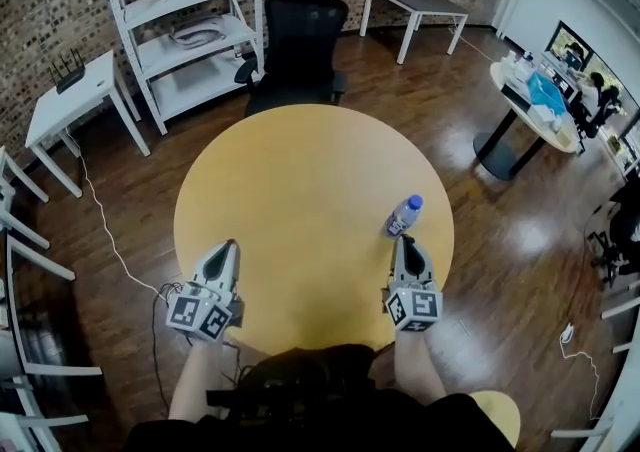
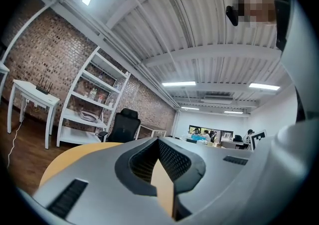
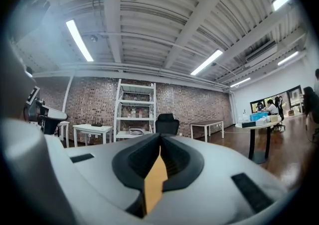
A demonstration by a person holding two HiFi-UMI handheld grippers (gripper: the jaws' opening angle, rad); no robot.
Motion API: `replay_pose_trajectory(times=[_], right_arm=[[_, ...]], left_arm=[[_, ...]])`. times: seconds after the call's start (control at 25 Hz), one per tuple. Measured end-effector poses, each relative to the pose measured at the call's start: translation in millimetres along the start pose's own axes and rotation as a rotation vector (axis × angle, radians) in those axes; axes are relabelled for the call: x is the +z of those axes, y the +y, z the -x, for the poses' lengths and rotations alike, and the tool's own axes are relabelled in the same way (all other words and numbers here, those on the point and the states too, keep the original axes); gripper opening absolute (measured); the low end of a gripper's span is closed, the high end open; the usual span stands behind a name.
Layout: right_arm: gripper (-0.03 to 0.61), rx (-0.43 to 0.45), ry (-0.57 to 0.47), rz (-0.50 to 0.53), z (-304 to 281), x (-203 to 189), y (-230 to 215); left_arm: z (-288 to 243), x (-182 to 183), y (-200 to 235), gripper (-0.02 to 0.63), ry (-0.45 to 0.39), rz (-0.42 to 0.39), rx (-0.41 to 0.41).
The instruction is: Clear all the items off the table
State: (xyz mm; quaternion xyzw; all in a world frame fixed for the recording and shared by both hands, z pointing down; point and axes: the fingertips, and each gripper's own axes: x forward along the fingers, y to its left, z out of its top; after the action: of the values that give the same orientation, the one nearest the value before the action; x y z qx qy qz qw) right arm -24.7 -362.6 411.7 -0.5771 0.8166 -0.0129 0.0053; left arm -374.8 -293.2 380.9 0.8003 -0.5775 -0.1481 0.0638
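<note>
Surface: round yellow table (image 1: 300,170), with a single item on it.
Bottle: small clear plastic bottle (image 1: 404,216), blue cap, just ahead of the right gripper (image 1: 406,240), well right of the left gripper (image 1: 229,245).
Axis: seemingly upright, cap up; possibly lying.
Handling: likely light, smooth, squashy; take it mid-body.
Jaws: both clenched, empty.

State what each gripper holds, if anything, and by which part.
Nothing is held: left gripper and right gripper are both shut empty; the bottle sits free on the table.
</note>
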Motion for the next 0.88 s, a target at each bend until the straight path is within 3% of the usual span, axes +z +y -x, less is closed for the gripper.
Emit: replay_pose_trajectory(times=[0.24,0.52,0.72,0.88], right_arm=[[0.008,0.004,-0.022,0.019,2,13,9],[0.008,-0.062,-0.042,0.051,39,29,5],[0.008,-0.17,-0.046,0.065,91,28,-8],[0.008,-0.351,-0.027,0.079,166,26,-42]], left_arm=[[7,3,2,0.0,-0.018,0.005,-0.013],[9,3,-15,0.0,-0.021,0.024,-0.097],[1,-8,-40,0.0,0.004,0.048,-0.21],[-25,-30,-93,0.0,0.059,0.085,-0.383]])
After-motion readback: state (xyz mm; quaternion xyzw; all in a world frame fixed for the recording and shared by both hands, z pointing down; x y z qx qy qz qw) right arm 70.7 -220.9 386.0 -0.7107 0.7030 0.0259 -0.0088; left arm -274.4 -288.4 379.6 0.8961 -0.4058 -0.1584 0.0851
